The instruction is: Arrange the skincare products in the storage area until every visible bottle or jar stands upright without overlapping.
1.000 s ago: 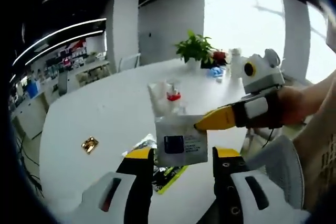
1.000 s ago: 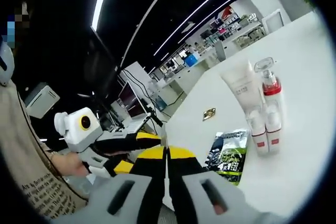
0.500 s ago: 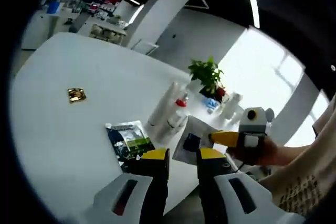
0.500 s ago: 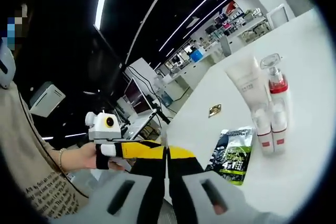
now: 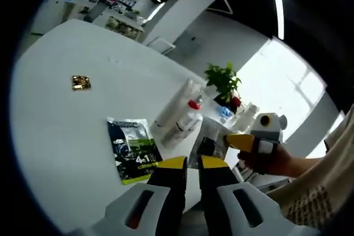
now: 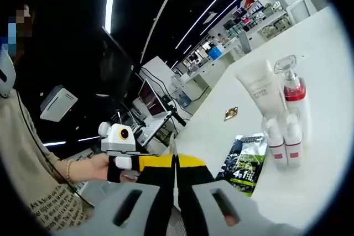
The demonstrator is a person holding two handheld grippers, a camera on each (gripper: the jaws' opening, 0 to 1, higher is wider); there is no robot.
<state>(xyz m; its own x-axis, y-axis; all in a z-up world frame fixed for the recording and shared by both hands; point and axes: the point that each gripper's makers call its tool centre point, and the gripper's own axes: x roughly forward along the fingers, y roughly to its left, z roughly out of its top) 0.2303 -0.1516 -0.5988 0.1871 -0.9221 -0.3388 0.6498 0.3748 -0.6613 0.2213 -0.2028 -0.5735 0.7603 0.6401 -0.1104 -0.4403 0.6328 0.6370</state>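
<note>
The skincare cluster sits toward the table's far edge: a white squeeze tube [image 6: 256, 89], a clear pump bottle with a red collar [image 6: 293, 89] and two small white bottles with red labels [image 6: 283, 142], all upright and side by side in my right gripper view. A dark green sachet [image 5: 133, 147] lies flat near the table's near edge, a small gold packet [image 5: 81, 82] well apart toward the left edge.

My right gripper [image 6: 176, 161] has its jaws pressed together on a thin white sachet, seen edge-on there. My left gripper [image 5: 187, 164] is nearly closed, holding nothing.

To do this well, I'd carry the sachet in beside the bottles, not over them.

The left gripper view shows that sachet's face with its dark label [image 5: 212, 146] in the other gripper; there the bottles look slanted, likely camera roll.
</note>
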